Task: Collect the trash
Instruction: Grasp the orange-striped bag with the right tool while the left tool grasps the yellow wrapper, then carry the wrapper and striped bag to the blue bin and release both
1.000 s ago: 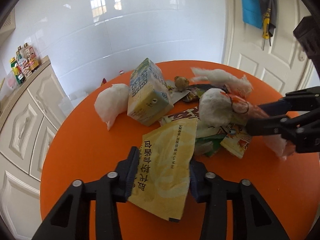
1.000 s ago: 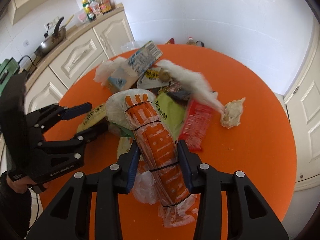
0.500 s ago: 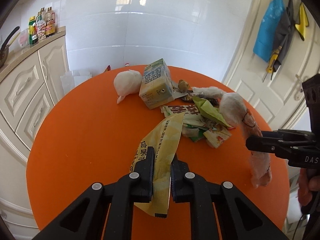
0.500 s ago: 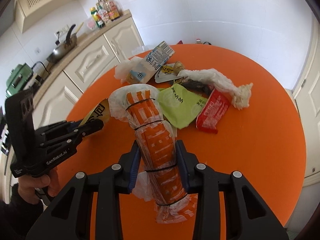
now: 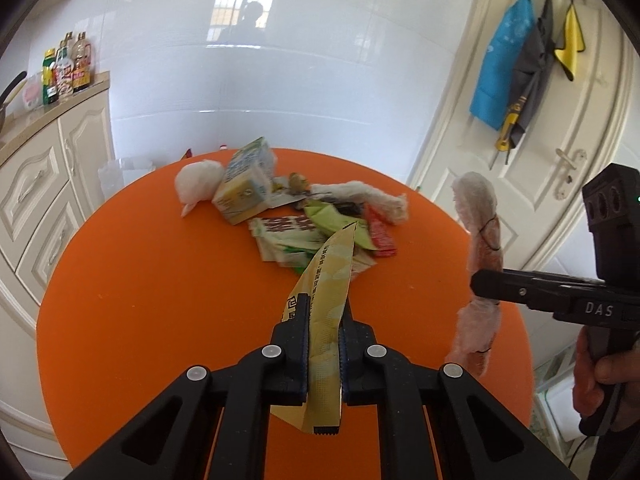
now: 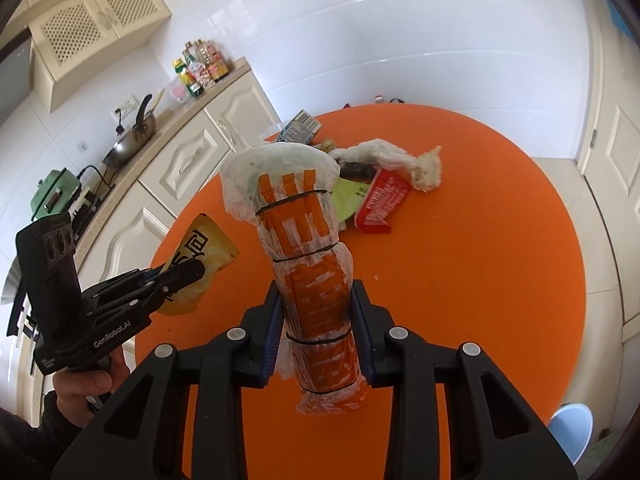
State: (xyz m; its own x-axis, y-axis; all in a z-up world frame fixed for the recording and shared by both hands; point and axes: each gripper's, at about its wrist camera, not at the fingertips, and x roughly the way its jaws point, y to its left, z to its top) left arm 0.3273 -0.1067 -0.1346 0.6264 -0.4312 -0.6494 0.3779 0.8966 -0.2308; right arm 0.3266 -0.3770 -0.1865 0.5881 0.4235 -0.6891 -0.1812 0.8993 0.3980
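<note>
Left wrist view: the left gripper point(image 5: 324, 320) is pinching a yellow wrapper point(image 5: 326, 304), jaws closed tight on it, holding it up off the orange table point(image 5: 140, 288). Off to the right, the right gripper point(image 6: 316, 312) is clamping an orange bundle in clear plastic point(image 6: 308, 264), jaws pressed on both sides, bundle standing upright above the table. Farther back, a pile of wrappers point(image 5: 312, 236) is lying mid-table, with a milk carton point(image 5: 244, 188) and a white wad point(image 5: 198, 180) sitting just beyond it.
</note>
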